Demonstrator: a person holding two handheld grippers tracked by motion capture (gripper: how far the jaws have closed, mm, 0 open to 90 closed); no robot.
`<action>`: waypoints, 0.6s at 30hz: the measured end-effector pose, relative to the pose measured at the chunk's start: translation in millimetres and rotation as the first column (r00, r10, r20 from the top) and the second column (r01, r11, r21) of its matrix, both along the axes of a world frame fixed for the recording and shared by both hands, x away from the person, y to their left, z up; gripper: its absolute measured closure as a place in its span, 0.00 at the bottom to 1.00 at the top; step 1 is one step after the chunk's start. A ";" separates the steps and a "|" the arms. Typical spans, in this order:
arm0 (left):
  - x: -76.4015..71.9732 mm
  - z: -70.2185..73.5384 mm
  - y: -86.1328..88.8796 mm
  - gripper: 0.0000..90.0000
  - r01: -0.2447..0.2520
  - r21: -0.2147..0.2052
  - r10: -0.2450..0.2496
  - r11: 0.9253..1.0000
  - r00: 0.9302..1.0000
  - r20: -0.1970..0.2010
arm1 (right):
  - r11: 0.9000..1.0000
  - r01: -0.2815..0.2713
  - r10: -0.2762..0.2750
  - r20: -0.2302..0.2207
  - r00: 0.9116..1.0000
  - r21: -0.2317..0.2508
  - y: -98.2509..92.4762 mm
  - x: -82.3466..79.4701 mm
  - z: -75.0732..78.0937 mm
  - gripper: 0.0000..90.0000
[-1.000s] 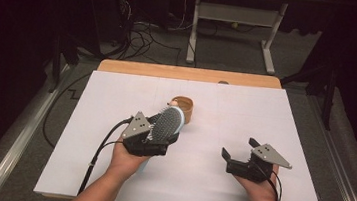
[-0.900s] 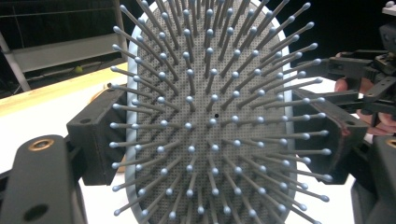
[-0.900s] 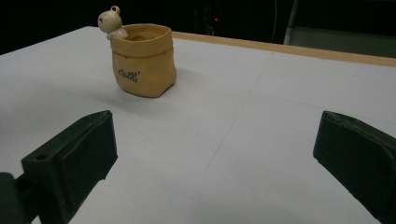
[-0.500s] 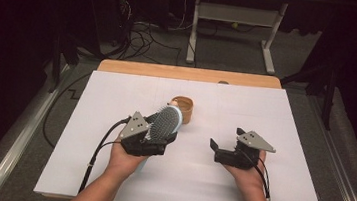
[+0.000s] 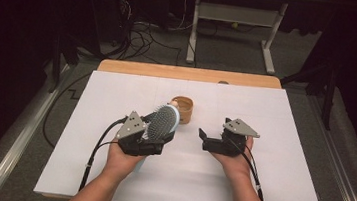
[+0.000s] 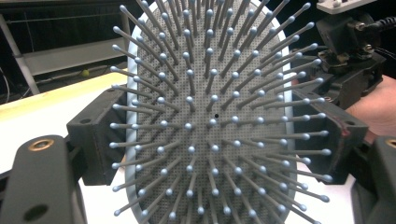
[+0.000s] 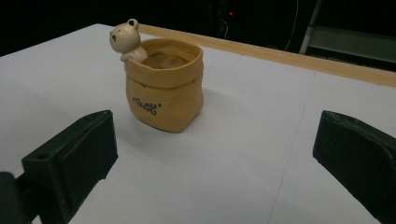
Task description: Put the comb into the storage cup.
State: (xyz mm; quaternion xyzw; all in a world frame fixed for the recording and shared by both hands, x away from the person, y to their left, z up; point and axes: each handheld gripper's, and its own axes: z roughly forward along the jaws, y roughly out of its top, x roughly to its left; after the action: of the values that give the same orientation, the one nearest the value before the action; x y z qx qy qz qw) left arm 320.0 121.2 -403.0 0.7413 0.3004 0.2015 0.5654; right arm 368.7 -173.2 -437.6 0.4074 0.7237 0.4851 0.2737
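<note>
**Hairbrush held up, pot still waiting on the table**

Hairbrush (image 5: 163, 121) is clamped in the left gripper (image 5: 148, 136), jaws pressing on either side of the paddle head, bristles facing up toward the camera and the head raised off the table (image 5: 278, 181). From the left gripper view you can see the bristle pad (image 6: 210, 121) sitting squarely between the two black jaws, so the grip looks solid.

The right gripper (image 5: 207, 138) is empty, jaws standing wide apart, hanging just above the white surface to the right of the brush. Its own camera looks straight at the little tan pot (image 7: 163, 88) with a bear figure (image 7: 125, 38) peeking over the rim. That pot stands upright on the table just behind the brush head, near both grippers but not touching either.

My read: the brush pickup is done and we're at the step where the free gripper lines up on the pot, probably to steady it so the brush can go in. Next move needs those wide jaws brought around the pot's soft-looking walls without tipping it.
</note>
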 end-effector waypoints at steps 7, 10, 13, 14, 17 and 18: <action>-2.7 0.4 1.2 0.22 -0.010 0.001 0.010 1.000 1.000 0.008 | 0.999 0.002 -0.002 0.013 1.000 0.039 -9.0 -7.2 6.6 0.00; -4.5 -1.4 -1.4 0.22 -0.005 0.012 0.005 1.000 1.000 0.007 | 0.998 -0.002 0.001 0.015 1.000 0.055 -12.4 -12.1 8.9 0.00; -6.3 -1.8 -3.4 0.22 -0.003 0.018 0.002 1.000 1.000 0.011 | 0.998 -0.014 0.013 0.009 1.000 0.059 -12.8 -15.9 10.4 0.00; -7.1 -1.7 -3.8 0.22 -0.002 0.017 0.001 1.000 1.000 0.012 | 0.998 -0.019 0.018 0.007 1.000 0.061 -12.2 -17.0 10.8 0.00; -9.6 -0.9 -4.7 0.22 0.005 0.021 -0.006 1.000 1.000 0.017 | 0.997 -0.036 0.036 0.004 0.999 0.065 -10.1 -19.9 12.0 0.00; -10.0 -0.9 -4.8 0.22 0.005 0.021 -0.005 1.000 1.000 0.018 | 0.997 -0.042 0.042 0.004 0.999 0.064 -9.3 -20.8 12.5 0.00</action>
State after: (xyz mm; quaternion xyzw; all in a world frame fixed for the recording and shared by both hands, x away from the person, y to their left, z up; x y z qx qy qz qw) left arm 310.0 116.5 -403.8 0.7461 0.2914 0.2098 0.5607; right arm 347.9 -182.5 -425.1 0.4002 0.7158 0.5142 0.2512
